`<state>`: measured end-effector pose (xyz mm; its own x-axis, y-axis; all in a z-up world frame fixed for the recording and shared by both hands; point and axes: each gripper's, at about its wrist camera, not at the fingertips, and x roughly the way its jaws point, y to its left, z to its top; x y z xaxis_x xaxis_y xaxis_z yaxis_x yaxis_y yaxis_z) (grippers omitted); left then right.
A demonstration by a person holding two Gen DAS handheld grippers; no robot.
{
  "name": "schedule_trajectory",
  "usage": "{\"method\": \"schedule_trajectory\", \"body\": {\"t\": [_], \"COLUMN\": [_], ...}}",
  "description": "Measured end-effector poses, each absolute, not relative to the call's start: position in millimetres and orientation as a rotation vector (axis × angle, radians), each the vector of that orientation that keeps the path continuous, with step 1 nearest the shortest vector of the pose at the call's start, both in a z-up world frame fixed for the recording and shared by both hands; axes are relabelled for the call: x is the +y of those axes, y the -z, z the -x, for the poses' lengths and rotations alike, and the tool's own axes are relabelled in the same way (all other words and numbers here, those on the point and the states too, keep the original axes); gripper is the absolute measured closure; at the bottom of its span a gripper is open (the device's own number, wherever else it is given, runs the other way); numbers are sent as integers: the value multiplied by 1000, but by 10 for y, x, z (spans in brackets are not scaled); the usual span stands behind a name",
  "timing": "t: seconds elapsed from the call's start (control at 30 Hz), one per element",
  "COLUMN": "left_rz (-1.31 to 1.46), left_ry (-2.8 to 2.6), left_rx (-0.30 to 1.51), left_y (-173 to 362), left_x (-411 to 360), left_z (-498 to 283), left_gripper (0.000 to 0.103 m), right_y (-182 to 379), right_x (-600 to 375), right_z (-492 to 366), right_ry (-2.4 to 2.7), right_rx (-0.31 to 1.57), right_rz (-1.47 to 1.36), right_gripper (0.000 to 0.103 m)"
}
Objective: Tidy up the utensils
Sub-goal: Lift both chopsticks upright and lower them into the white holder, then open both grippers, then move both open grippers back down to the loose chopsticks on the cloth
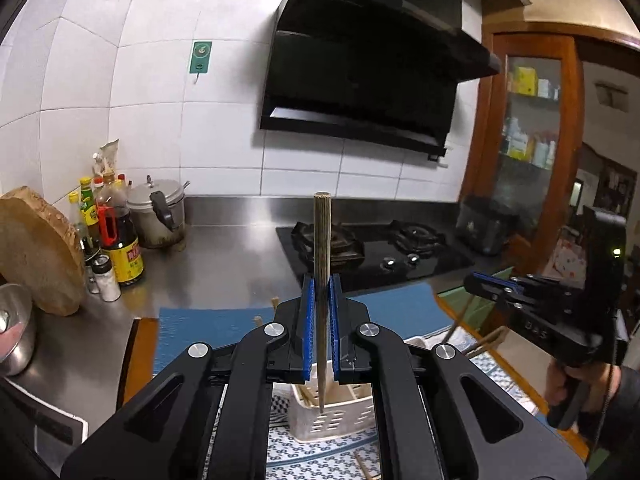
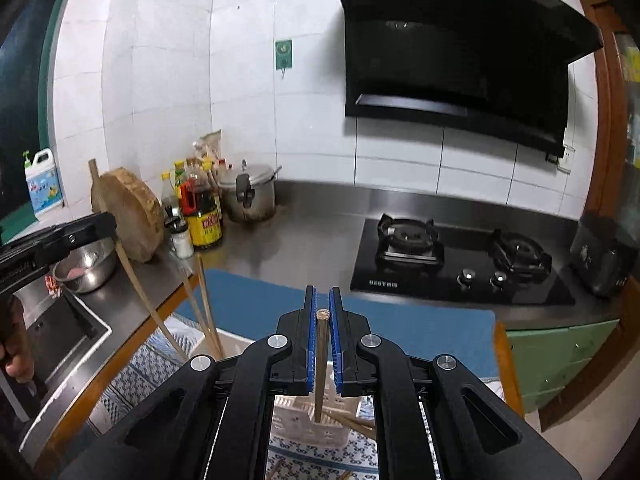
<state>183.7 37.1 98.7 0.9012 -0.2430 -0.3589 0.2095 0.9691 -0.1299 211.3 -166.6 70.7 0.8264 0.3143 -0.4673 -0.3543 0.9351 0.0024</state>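
Note:
My left gripper (image 1: 321,286) is shut on a wooden chopstick (image 1: 321,248) held upright, its thin tip pointing down into a white slotted utensil basket (image 1: 332,416). My right gripper (image 2: 322,298) is shut on another chopstick (image 2: 321,360), also upright, its lower end over the white basket (image 2: 308,424) that holds several chopsticks. In the right wrist view the left gripper (image 2: 100,220) shows at the left with its chopstick (image 2: 140,292) slanting down. In the left wrist view the right gripper (image 1: 476,280) shows at the right.
A blue mat (image 2: 256,300) lies on the steel counter, a patterned cloth (image 2: 320,456) under the basket. A black gas hob (image 2: 460,264) is at the right. Sauce bottles (image 2: 200,208), a pressure cooker (image 2: 250,196), a round chopping block (image 2: 128,216) and a steel bowl (image 2: 86,266) stand at the left, by the sink (image 2: 60,344).

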Motion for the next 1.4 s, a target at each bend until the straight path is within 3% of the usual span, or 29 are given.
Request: {"method": "schedule_trajectory", "body": {"t": [0.2, 0.27, 0.67, 1.0, 1.23, 1.4], "left_rz": [155, 147, 134, 130, 116, 101], "left_ry": [254, 257, 207, 216, 221, 209], "left_rx": [391, 370, 371, 503, 529, 502], "left_y": [-958, -1033, -963, -433, -325, -359], "left_x": [439, 423, 442, 398, 343, 339], "left_z": [-1916, -1885, -2023, -2179, -2056, -1815], "left_gripper": [97, 97, 97, 94, 93, 73], "right_y": [-579, -557, -568, 223, 973, 1248], "right_x": [-1688, -1714, -1858, -1987, -2037, -1907], "right_z": [-2108, -2087, -1538, -874, -502, -301], "right_ry": [-350, -341, -340, -348, -332, -343], "right_rx": [507, 506, 437, 620, 836, 923], "right_rz": [109, 108, 103, 25, -79, -138], "right_gripper": [96, 87, 67, 68, 78, 82]}}
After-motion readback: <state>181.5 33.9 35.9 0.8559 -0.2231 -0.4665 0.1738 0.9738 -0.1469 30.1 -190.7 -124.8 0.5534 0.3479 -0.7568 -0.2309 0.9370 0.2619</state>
